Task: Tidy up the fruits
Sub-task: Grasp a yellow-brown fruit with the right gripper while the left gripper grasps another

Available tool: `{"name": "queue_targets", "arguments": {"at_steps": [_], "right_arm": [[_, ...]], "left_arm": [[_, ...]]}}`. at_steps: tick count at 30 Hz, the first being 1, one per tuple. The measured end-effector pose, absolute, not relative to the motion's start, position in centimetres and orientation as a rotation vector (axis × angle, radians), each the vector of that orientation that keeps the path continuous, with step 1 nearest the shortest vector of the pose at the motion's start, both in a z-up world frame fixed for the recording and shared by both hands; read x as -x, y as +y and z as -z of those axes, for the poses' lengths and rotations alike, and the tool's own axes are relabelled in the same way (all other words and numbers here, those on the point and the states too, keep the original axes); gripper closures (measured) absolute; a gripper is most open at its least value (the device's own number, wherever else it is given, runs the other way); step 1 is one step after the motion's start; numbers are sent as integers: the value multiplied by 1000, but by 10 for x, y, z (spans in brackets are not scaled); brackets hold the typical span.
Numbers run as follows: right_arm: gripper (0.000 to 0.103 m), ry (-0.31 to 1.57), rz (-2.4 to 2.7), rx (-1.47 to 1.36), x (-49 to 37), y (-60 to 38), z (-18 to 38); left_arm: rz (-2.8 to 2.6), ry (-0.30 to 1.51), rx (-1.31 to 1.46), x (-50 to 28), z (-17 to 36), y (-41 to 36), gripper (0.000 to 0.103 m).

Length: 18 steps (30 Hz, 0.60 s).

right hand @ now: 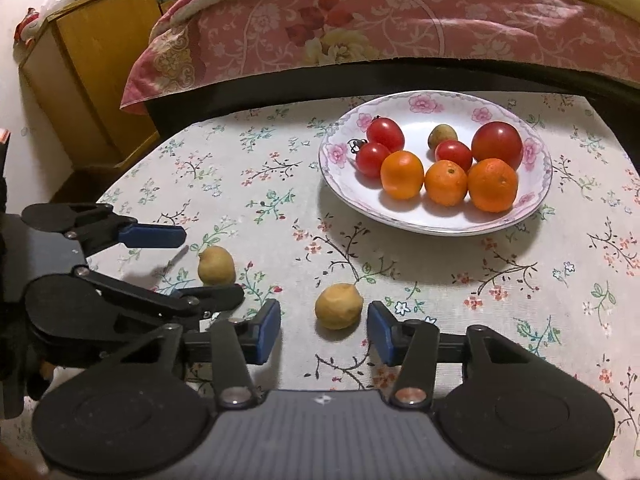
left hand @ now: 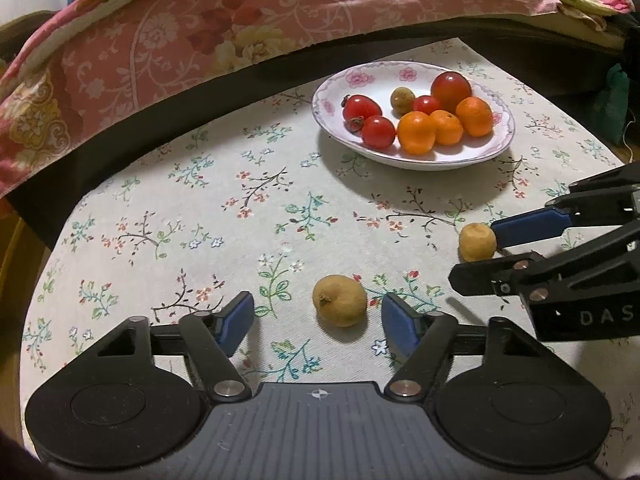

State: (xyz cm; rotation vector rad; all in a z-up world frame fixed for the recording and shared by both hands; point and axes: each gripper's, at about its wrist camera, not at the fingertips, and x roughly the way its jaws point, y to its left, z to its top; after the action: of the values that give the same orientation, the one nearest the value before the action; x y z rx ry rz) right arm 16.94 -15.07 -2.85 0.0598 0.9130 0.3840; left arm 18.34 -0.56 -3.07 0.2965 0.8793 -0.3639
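Two small yellow fruits lie on the floral tablecloth. The left one sits between the fingers of my left gripper, nearer the right pad, with gaps on both sides. The right one sits between the fingers of my right gripper; the right pad is almost on it and the left pad stands clear. Both grippers are open. Behind them, a white flowered plate holds red tomatoes, three orange fruits and one small yellowish fruit.
A bed with a pink floral quilt runs along the table's far edge above a dark gap. A wooden cabinet stands at the far left. The two grippers are close together, their fingers nearly side by side.
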Motion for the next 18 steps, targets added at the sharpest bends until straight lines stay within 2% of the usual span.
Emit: {"name": "queue_targets", "arguments": {"at_steps": [1, 3, 10, 14, 18], "right_arm": [[68, 911, -387, -64, -169, -151, 29], [69, 910, -387, -68, -170, -152, 28], [70, 909, -382, -48, -172, -148, 30], [70, 908, -384, -43, -172, -148, 30], [69, 908, -385, -48, -172, -148, 30]], "left_arm": [[369, 879, -295, -183, 30, -6, 32], [380, 875, -295, -182, 30, -7, 40], [389, 868, -305, -181, 31, -10, 46], [405, 871, -316, -180, 30, -14, 59], [399, 873, -328, -179, 30, -16, 60]]}}
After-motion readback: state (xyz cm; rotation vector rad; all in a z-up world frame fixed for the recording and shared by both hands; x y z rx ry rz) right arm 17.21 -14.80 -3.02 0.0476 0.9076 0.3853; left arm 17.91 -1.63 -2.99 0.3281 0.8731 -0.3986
